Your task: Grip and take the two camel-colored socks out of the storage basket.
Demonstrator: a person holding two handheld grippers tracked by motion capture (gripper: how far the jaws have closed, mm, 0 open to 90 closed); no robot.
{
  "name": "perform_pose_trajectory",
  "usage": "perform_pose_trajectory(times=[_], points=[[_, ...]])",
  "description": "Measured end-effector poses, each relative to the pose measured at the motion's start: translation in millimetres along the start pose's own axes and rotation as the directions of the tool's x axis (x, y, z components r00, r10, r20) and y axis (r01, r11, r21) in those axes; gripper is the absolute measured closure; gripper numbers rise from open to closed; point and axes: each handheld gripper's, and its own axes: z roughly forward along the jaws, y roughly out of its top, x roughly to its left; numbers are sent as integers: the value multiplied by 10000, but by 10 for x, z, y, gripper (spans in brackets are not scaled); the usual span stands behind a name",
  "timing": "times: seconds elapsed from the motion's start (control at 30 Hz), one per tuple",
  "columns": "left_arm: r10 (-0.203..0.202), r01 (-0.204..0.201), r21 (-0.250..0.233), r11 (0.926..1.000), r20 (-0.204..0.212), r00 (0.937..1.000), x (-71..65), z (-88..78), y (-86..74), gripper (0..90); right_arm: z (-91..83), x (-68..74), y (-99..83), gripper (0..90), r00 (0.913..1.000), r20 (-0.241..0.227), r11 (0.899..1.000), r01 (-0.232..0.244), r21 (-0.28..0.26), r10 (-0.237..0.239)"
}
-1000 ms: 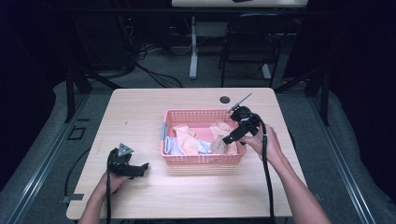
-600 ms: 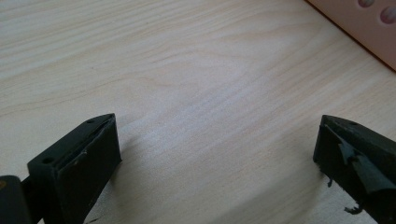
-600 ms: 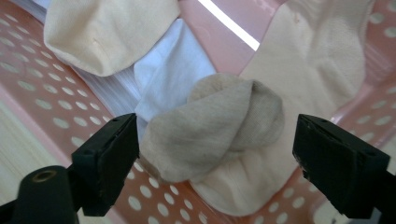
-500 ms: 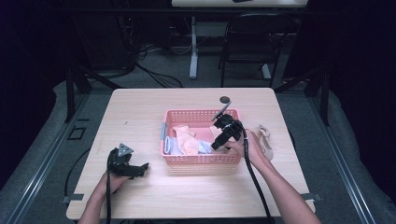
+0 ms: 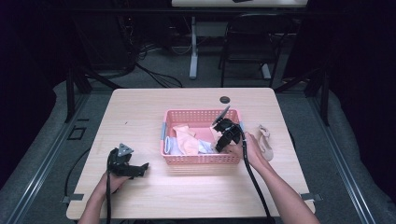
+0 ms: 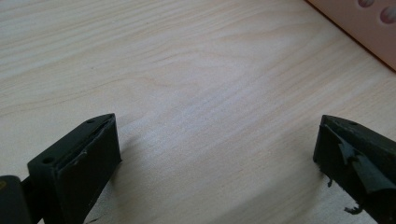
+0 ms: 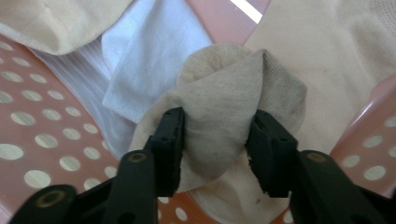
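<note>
The right gripper, held in a person's right hand, reaches down into the right end of a pink perforated basket at the middle of a light wooden table, its two black jaws pinching a bunched beige sock between them. In the right gripper view the sock bulges up and out past both jaws, its fabric creased where they press in. Just to the left of it lies a white sock, partly over a ribbed white piece, and cream-coloured socks spread behind and to the right against the basket's pink wall. From the high view the basket holds a loose heap of peach socks, pale blue and white ones, with the right gripper over its near right corner and its cable trailing back along the forearm. Outside the basket, on the table just right of it, lies a single beige sock. Well apart at the near left of the table, the left gripper rests in the person's left hand close above the wood, a grey three-cornered plate on top. In the left gripper view its jaws stand spread wide over bare tabletop, with a corner of the pink basket at the far right.
</note>
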Motion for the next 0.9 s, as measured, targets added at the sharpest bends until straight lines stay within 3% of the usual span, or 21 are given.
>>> perform_pose_trajectory(times=[0.17, 0.23, 0.37, 0.4, 0.57, 0.63, 0.77, 0.9], points=[[3, -3, 1, 10000, 1, 10000, 0, 0, 0, 4, 72, 8, -2, 733, 9998, 67, 9992, 173, 354, -175], [0, 0, -3, 10000, -1, 10000, 0, 0, 0, 4, 102, 18, -13, 750, 10000, 12, 9998, 33, 205, -33], [-22, 22, -20, 10000, 1, 10000, -1, 1, 0, 4, 38, 17, -9, 809, 9996, 100, 9994, 268, 238, -270], [-26, 26, -21, 10000, 1, 10000, -2, 1, 0, 4, -29, 9, -18, 819, 9999, 51, 9999, 130, -67, -130], [-23, 23, -17, 10000, 1, 10000, -2, 1, 0, 4, -199, -18, -17, 821, 9998, 9, 9993, 179, -330, -179], [-22, 22, -19, 10000, 0, 10000, -2, 1, 0, 4, -345, -24, -24, 822, 9999, -67, 9977, 129, -670, -134], [-8, 8, -20, 10000, -12, 10000, 0, 1, 0, 4, -475, -11, -33, 822, 9999, -150, 9927, 20, -1208, -38], [-18, 18, -16, 10000, -6, 10000, -1, 1, 0, 4, -618, -7, -37, 823, 9995, -200, 9902, 195, -1385, -225]])
